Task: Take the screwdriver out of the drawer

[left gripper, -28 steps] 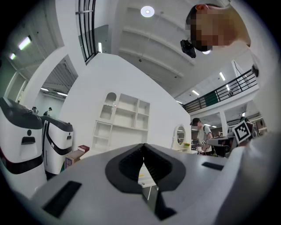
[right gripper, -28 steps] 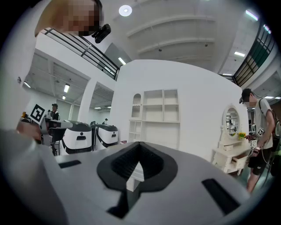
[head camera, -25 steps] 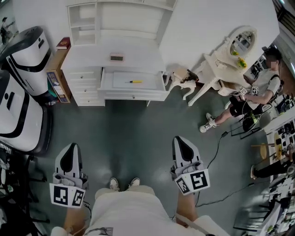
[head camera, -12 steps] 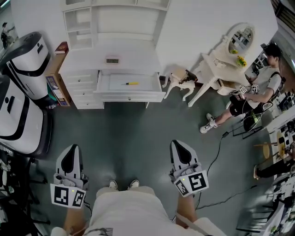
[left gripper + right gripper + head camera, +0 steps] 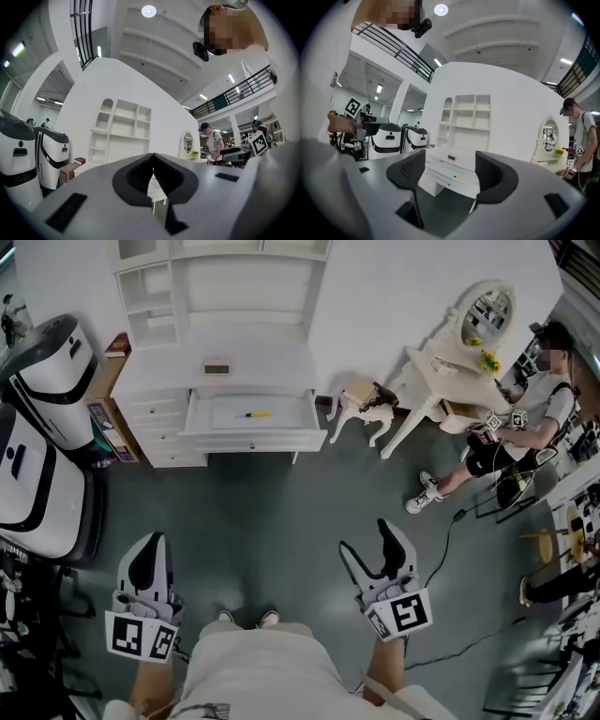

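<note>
Your right gripper (image 5: 367, 538) is opening its jaws with nothing between them. That looks like readying early, since the grab is a long way off. Your left gripper (image 5: 155, 542) is clenched on nothing, probably just along for the walk. The screwdriver (image 5: 255, 414) lies in the open drawer (image 5: 253, 440), well ahead of both tools and framed between the right one's jaws. It's too small to tell tip from handle, and the left tool's closed jaws hide most of the drawer.

One screwdriver (image 5: 255, 414), one open drawer (image 5: 251, 440), perhaps two white machines (image 5: 56, 357) (image 5: 33, 479).
</note>
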